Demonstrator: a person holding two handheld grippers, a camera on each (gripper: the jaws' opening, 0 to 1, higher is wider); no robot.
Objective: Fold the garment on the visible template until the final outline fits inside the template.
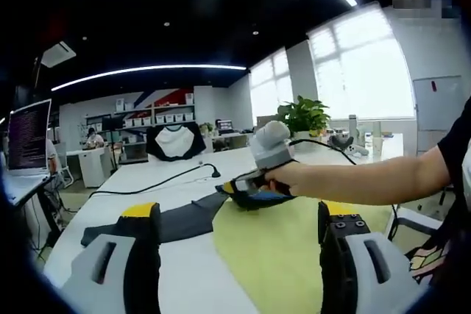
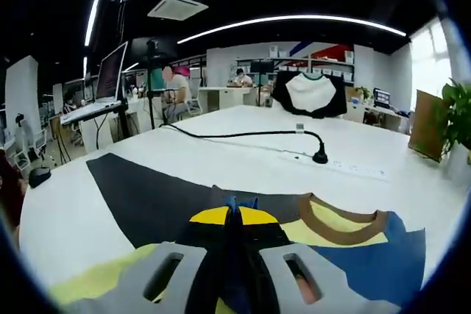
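While the right gripper (image 2: 237,220) has its fingers pinched on the garment (image 2: 221,204) edge near the brown collar (image 2: 346,218), carry the fabric low across the white surface (image 2: 243,148) toward 6 o'clock. The left gripper (image 1: 239,237) hovers with fingers wide above the yellow-green panel (image 1: 280,248). No containers appear.

The left gripper view looks from low above the white table (image 1: 184,182), past its own spread jaws, across at the right gripper (image 1: 239,184) a short way ahead, while the right gripper view sits close down on the garment (image 2: 324,233), both sharing that table and garment (image 1: 280,248).
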